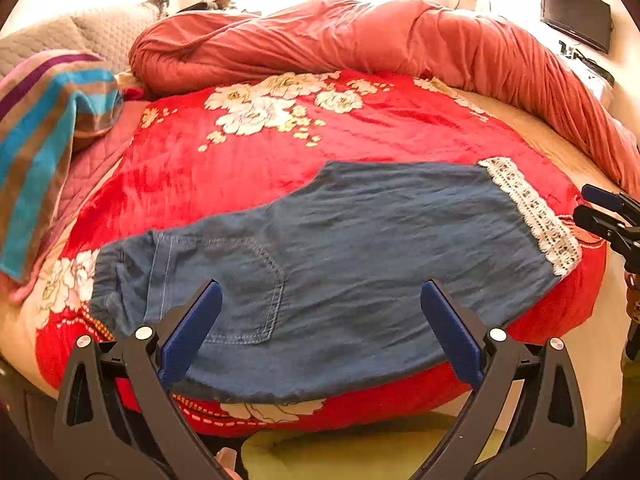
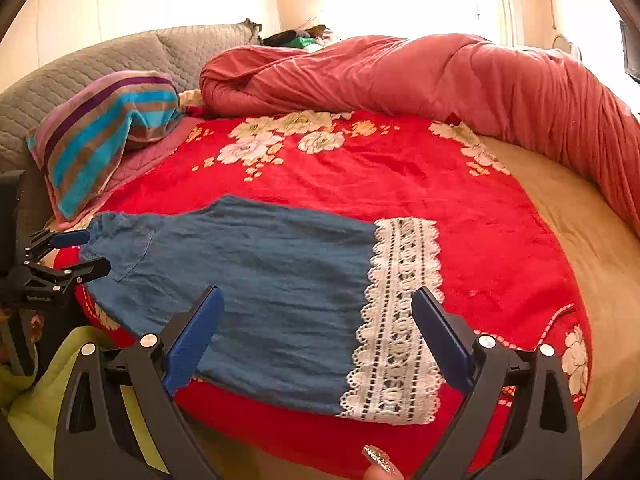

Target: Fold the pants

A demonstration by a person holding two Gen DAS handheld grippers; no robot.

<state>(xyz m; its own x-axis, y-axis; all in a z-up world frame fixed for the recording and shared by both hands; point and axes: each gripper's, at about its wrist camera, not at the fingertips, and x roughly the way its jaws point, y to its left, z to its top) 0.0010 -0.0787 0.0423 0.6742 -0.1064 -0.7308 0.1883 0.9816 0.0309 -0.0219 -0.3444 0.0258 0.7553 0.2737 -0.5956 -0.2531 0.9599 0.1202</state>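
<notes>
Looking down at the pants (image 1: 340, 264): thin blue denim, already doubled leg on leg, lying flat across the red floral blanket (image 1: 280, 168) on the bed. Both my tongs hang above them, released and holding nothing, left tongs (image 1: 320, 320) over the pocket end, right tongs (image 2: 318, 328) near the lace cuff (image 2: 400, 320). I judge the cloth light, limp and wrinkle-prone, so I'd pinch through both layers at the cuff edge and waistband (image 1: 108, 280).
</notes>
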